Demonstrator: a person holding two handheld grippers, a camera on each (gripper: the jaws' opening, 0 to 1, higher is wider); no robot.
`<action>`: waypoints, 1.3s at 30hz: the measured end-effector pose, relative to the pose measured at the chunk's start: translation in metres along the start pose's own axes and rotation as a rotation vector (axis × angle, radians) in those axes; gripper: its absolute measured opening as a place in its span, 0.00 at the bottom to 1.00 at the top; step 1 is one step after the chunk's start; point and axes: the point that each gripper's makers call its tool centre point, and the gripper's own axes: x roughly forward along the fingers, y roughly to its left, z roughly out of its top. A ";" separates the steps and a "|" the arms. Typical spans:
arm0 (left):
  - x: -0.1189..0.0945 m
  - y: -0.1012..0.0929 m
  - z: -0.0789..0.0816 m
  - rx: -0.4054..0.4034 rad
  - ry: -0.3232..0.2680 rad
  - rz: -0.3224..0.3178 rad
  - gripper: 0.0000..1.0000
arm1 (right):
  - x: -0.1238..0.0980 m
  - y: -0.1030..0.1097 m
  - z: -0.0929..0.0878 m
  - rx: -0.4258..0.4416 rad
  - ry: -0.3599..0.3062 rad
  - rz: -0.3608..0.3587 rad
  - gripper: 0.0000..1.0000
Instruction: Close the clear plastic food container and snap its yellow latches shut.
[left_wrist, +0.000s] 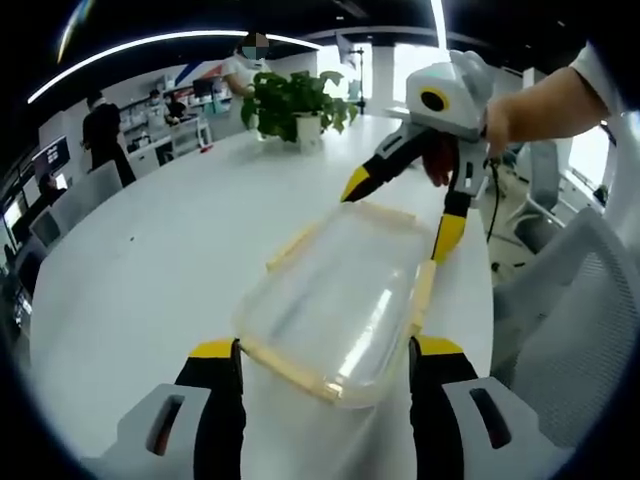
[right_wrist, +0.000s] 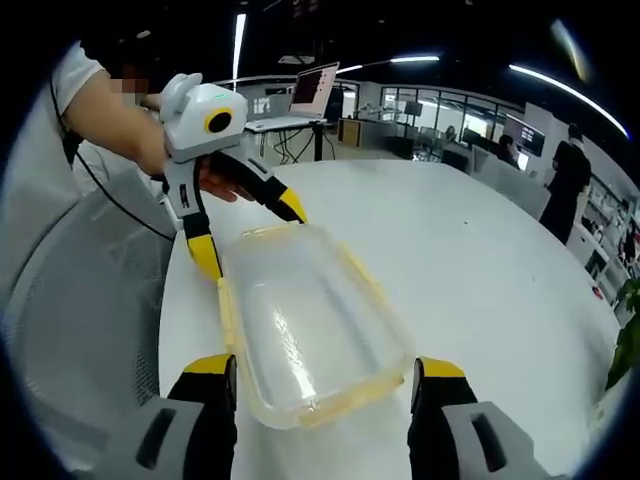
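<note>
Since both grippers sit wide open at each end of the clear container (left_wrist: 335, 305) w/ nothing held, a push on one end could slide it off the near desk (left_wrist: 150, 260) edge. Left gripper (left_wrist: 325, 365) and right gripper (right_wrist: 325, 375) straddle it. Yellow latches (right_wrist: 226, 310) look flat, but can't tell if snapped; plastic blurs.

office | white table (left_wrist: 150, 270) | potted plant (left_wrist: 295, 105) | ceiling light strips (right_wrist: 570, 85) | grey chair (left_wrist: 570, 300)
</note>
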 end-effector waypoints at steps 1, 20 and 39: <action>-0.001 0.001 -0.001 0.000 0.002 0.000 0.65 | 0.001 0.000 0.001 0.000 0.000 0.000 0.69; -0.044 0.031 -0.034 -0.018 0.031 0.027 0.65 | 0.044 0.021 0.039 -0.028 -0.014 0.012 0.69; -0.071 0.053 -0.055 -0.007 0.040 0.011 0.65 | 0.075 0.036 0.068 -0.073 0.003 0.021 0.71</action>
